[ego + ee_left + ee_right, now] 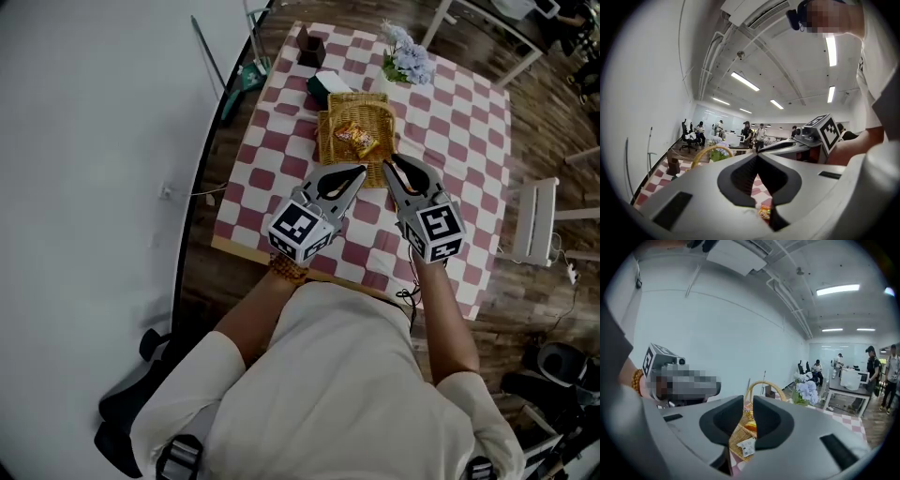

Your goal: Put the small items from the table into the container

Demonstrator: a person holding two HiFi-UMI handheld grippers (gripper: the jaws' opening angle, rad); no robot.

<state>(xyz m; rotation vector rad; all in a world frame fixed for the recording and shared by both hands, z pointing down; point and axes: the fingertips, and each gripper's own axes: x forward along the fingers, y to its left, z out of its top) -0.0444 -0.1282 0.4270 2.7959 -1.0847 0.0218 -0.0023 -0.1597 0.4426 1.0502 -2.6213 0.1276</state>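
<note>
A wicker basket [325,141] stands towards the far side of the surface [450,122], which is covered with a red-and-white checked cloth, and orange snack packets [356,139] lie inside the basket. Both grippers hover side by side over the near edge of the basket, pointing away from the person. The left gripper [361,171] has its jaws together at the tips with nothing between them; its own view shows only the checked cloth and a bit of orange packet below the jaws. The right gripper [386,167] has its jaws a little apart and holds nothing; through the narrow gap its view shows the basket's arched handle, the woven wall, an orange packet and a small white packet [747,446] at the basket's near edge. Just beyond the basket on the far left lies a dark green and white box [326,86], and farther off a small brown box [311,47]. A bunch of pale blue flowers [410,58] sits at the far edge, to the right of the basket.
</note>
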